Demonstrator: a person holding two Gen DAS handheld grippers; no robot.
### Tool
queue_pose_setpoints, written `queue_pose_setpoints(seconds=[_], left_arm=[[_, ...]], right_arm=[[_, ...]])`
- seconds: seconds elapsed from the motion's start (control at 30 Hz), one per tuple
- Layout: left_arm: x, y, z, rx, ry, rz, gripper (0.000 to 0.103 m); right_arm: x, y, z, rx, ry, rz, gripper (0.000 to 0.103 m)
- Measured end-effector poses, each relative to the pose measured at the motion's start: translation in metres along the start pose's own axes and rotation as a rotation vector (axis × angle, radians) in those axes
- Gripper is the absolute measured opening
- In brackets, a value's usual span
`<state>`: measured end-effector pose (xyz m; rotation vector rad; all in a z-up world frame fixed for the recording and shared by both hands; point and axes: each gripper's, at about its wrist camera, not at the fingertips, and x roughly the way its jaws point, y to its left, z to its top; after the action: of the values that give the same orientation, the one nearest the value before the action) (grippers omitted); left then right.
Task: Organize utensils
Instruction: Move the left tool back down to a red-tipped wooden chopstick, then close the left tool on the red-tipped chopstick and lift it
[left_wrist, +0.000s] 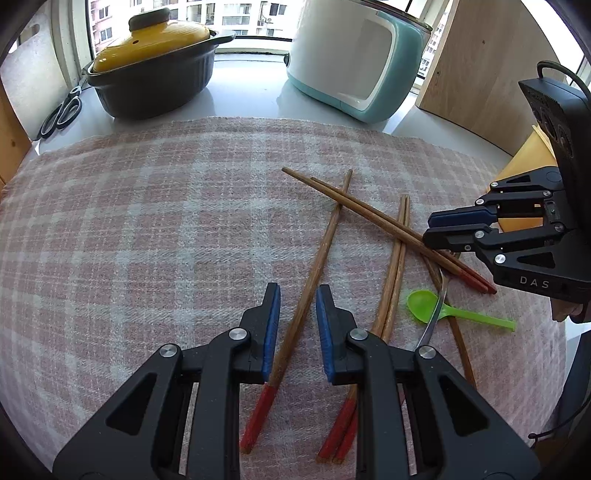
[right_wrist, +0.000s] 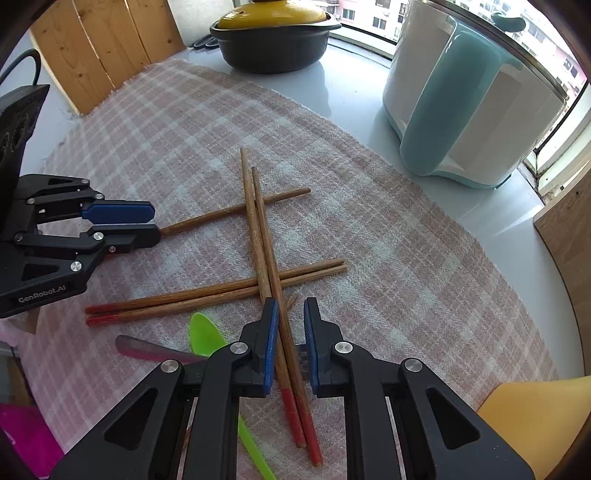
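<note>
Right wrist view, red-tipped wooden chopsticks crossed on plaid cloth, both grippers unclenched astride them

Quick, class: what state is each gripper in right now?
Left gripper: open, straddling a single chopstick, not pinching it.
Right gripper: open, narrowly around a chopstick pair; a gap shows.

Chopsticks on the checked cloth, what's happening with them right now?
A person is working with two grippers. The left gripper straddles a single chopstick, fingers open around it. The right gripper has its fingers close around a pair lying across the others; whether they grip is unclear. A green spoon lies nearby.
</note>
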<state>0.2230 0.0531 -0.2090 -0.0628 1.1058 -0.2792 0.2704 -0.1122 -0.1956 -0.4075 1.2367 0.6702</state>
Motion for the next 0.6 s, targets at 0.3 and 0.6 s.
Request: queue_pose_setpoints(seconds=[0.3,0.6], left_arm=[[0.008,-0.002,0.002,0.015,0.015,-0.001,0.019],[0.015,-0.007,0.013,0.035,0.017,-0.001,0.019]], right_arm=[[0.005,0.005,0.008,-0.046,0.039,0.011,0.01],[0.019,0.012,0.016,-0.091,0.095,0.018,0.01]])
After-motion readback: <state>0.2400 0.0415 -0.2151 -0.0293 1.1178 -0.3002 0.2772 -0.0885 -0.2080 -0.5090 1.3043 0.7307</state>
